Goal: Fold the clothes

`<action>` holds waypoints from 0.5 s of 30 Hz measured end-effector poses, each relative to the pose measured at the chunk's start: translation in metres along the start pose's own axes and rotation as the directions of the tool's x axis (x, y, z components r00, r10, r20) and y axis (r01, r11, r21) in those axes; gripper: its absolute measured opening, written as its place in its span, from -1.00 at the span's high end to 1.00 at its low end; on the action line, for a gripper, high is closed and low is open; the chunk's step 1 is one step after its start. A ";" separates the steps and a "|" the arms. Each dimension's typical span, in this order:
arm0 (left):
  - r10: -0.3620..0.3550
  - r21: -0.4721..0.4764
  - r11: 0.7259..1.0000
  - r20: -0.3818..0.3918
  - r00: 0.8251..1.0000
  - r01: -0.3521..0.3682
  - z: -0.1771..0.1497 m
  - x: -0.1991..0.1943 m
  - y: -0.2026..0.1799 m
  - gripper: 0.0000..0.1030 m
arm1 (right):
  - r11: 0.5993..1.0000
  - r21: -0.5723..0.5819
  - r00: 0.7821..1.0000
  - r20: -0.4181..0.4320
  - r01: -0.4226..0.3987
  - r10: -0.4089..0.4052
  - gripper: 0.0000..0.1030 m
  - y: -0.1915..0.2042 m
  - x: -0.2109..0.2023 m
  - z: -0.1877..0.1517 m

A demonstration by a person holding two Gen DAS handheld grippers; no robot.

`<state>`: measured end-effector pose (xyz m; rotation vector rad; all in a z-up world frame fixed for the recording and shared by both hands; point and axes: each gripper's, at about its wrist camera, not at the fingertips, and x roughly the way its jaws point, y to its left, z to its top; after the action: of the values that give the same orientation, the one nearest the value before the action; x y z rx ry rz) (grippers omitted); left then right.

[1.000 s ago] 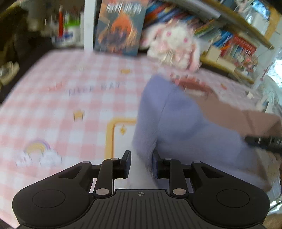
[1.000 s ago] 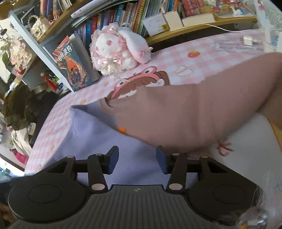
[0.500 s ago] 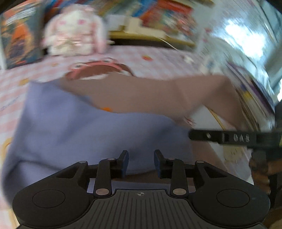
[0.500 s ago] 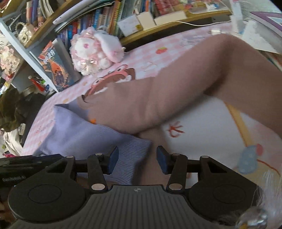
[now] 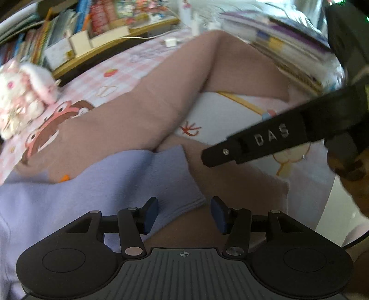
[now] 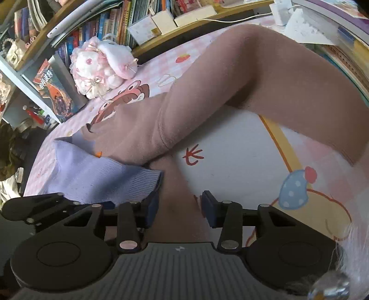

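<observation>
A knit sweater lies on the pink checked tablecloth (image 6: 161, 67). Its body is lavender (image 5: 69, 198) (image 6: 92, 175) and its sleeves are brown (image 5: 129, 124) (image 6: 253, 76). One brown sleeve bends across the table to the right. My left gripper (image 5: 184, 213) is open, its jaws over the lavender hem and brown cuff near the front edge. My right gripper (image 6: 180, 205) is open, astride the brown cuff (image 6: 175, 198) beside the lavender hem. The right gripper's arm (image 5: 272, 138) shows in the left wrist view at right.
A white-and-pink plush toy (image 6: 101, 67) (image 5: 20, 92) sits at the back of the table. Behind it stand bookshelves (image 6: 138, 20) and an upright book (image 6: 53, 92). Stacked books and papers (image 6: 334, 34) lie at the right edge.
Both grippers have opened wider. The left gripper swung right from the lavender side fold to the front hem, next to the right gripper. The lavender part now lies folded over the brown.
</observation>
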<state>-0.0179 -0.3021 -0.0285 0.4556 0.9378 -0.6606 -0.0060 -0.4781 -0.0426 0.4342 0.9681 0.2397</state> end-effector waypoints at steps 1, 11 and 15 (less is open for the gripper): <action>0.002 0.008 1.000 0.015 1.000 -0.002 -0.001 0.001 0.000 -0.03 | 1.000 -0.001 1.000 0.000 0.002 -0.002 0.23 0.000 0.000 0.000; 0.154 -0.389 0.920 0.257 0.954 -0.043 -0.026 -0.077 0.114 0.93 | 0.999 -0.021 0.999 0.006 0.045 -0.045 0.23 0.011 0.003 -0.003; 0.299 -0.580 0.812 0.323 0.898 -0.062 -0.050 -0.127 0.181 0.93 | 0.996 -0.035 0.997 0.012 0.083 -0.083 0.22 0.022 0.007 -0.006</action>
<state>0.0248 -0.1011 0.0667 -0.1199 0.6362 -0.2544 -0.0075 -0.4545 -0.0403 0.3621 0.9680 0.1789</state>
